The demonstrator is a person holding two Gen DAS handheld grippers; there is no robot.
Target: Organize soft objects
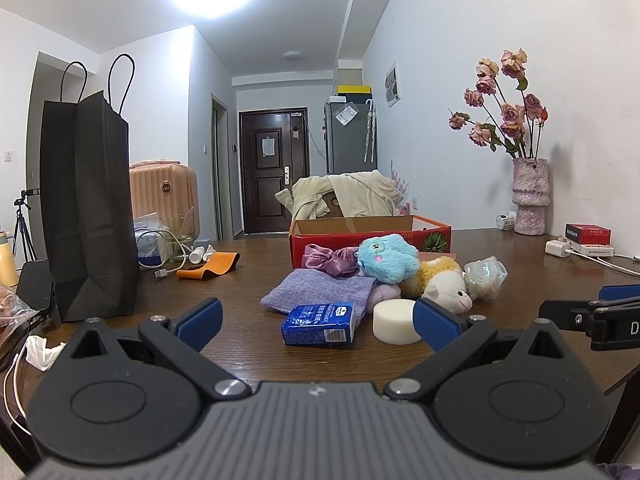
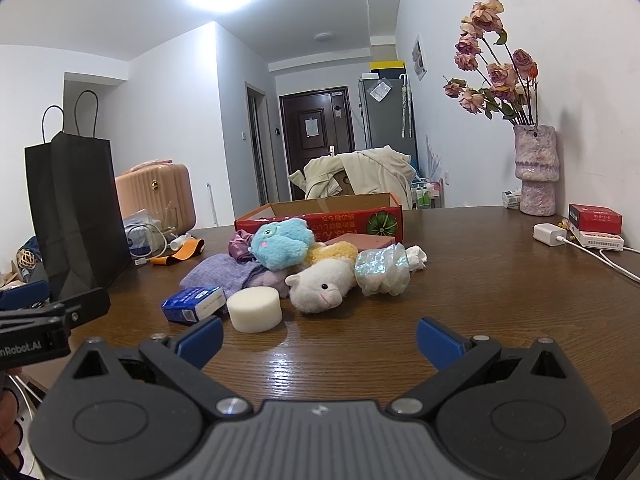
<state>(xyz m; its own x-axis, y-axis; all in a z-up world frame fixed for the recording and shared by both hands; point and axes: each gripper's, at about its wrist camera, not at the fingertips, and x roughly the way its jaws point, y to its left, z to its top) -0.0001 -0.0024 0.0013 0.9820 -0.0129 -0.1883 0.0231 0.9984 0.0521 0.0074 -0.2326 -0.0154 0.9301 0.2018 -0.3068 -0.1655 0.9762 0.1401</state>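
Observation:
A pile of soft things lies mid-table before a red cardboard box (image 1: pixel 424 236) (image 2: pixel 352 220): a blue plush (image 1: pixel 386 258) (image 2: pixel 282 242), a white and yellow lamb plush (image 1: pixel 440 284) (image 2: pixel 320 282), a purple cloth (image 1: pixel 320 290) (image 2: pixel 218 272), a white sponge cylinder (image 1: pixel 394 322) (image 2: pixel 255 308), a blue tissue pack (image 1: pixel 318 324) (image 2: pixel 192 304) and an iridescent wrapped bundle (image 1: pixel 486 276) (image 2: pixel 382 270). My left gripper (image 1: pixel 318 324) is open and empty, just short of the tissue pack and sponge. My right gripper (image 2: pixel 318 340) is open and empty, over bare table before the lamb.
A tall black paper bag (image 1: pixel 86 208) (image 2: pixel 74 208) stands at the left. An orange strap (image 1: pixel 210 266) and cables lie beside it. A vase of dried roses (image 1: pixel 530 196) (image 2: pixel 536 168), a charger and red boxes (image 2: pixel 594 220) sit at the right by the wall.

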